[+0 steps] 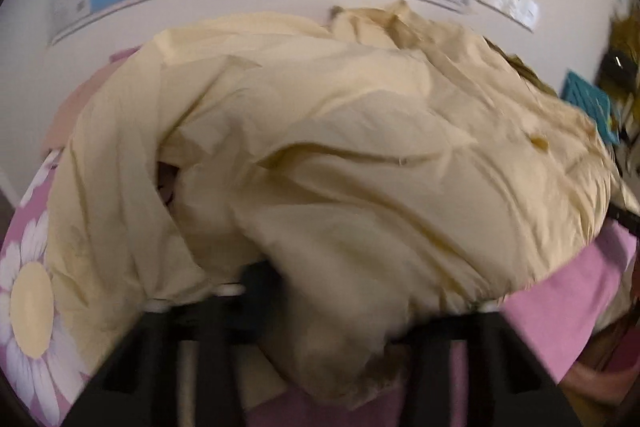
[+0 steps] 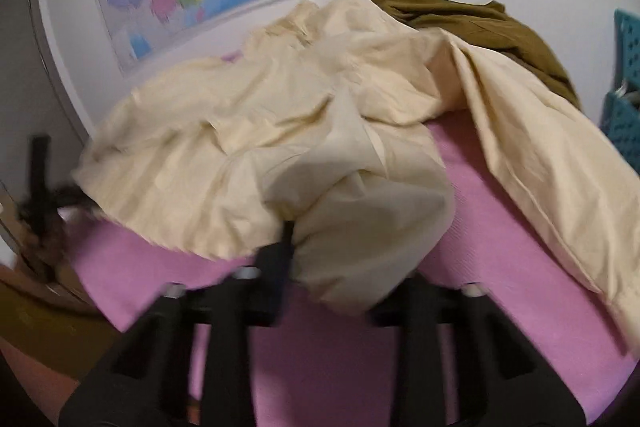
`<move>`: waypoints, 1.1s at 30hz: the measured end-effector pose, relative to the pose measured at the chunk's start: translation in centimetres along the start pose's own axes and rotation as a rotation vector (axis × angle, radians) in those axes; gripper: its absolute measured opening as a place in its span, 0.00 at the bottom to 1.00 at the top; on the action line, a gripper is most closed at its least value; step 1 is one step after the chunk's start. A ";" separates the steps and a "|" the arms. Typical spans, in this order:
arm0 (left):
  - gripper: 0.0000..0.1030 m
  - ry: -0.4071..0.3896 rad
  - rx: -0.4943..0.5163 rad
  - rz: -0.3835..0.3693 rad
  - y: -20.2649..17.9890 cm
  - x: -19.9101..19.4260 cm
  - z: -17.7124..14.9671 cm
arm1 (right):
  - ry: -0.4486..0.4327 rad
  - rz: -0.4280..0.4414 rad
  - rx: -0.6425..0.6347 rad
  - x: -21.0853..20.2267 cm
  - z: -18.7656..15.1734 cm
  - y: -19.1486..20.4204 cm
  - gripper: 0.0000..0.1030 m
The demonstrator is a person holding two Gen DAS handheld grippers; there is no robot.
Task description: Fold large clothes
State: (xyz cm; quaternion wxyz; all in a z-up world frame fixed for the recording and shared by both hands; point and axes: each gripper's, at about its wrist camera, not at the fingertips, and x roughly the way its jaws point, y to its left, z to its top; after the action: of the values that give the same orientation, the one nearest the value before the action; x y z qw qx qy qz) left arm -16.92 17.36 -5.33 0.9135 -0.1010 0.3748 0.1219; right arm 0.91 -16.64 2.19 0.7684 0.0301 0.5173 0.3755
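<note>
Both hand-held grippers angled downward, left [image 1: 320, 307] and right [image 2: 320, 267] clamped on cream garment [image 2: 248, 131]

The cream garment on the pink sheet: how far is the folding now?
Done: nothing looks folded; the cream garment lies crumpled on the pink sheet. In hand: the right tongs and left tongs each pinch a bunch of its cloth. Left: spreading it flat, all the folds, and the olive garment behind it.
</note>
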 end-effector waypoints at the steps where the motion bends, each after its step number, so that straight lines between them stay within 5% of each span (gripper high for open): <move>1: 0.11 -0.004 -0.032 -0.018 0.7 -0.6 0.4 | -0.027 0.070 0.033 -1.1 0.5 0.2 0.13; 6: 0.10 -0.075 -0.096 -0.110 3.7 -6.4 2.7 | -0.110 0.278 0.096 -7.6 1.7 0.8 0.11; 10: 0.13 -0.037 0.026 -0.087 3.1 -7.5 2.4 | 0.035 0.169 0.100 -6.5 0.6 -0.5 0.25; 12: 0.16 0.008 0.111 -0.046 1.4 -6.0 1.4 | 0.168 0.053 0.064 -4.3 -0.5 -0.8 0.44; 14: 0.14 0.065 0.173 -0.013 0.1 -4.1 0.0 | 0.257 -0.031 0.047 -3.1 -1.2 -1.1 0.53; 19: 0.19 0.062 0.128 -0.054 1.6 -3.3 -0.7 | 0.189 -0.047 -0.012 -7.3 1.0 -0.7 0.60; 23: 0.20 0.035 0.149 -0.078 1.5 -3.5 -0.6 | -0.007 0.049 -0.039 -10.7 5.3 0.4 0.67; 26: 0.20 0.028 0.158 -0.096 1.5 -3.4 -0.4 | -0.005 0.013 -0.070 -7.1 8.0 1.7 0.67; 30: 0.23 0.034 0.139 -0.106 1.7 -3.1 -0.4 | 0.077 -0.195 -0.260 2.5 11.5 4.5 0.65; 33: 0.27 0.037 0.136 -0.095 1.8 -3.0 -0.6 | 0.121 -0.272 -0.288 8.7 14.5 3.6 0.65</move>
State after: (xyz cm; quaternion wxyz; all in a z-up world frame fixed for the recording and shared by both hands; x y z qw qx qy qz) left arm -19.87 18.43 -3.78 0.9158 -0.0585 0.3941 0.0508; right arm 12.36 -3.82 3.79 0.7760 -0.1727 0.5027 0.3395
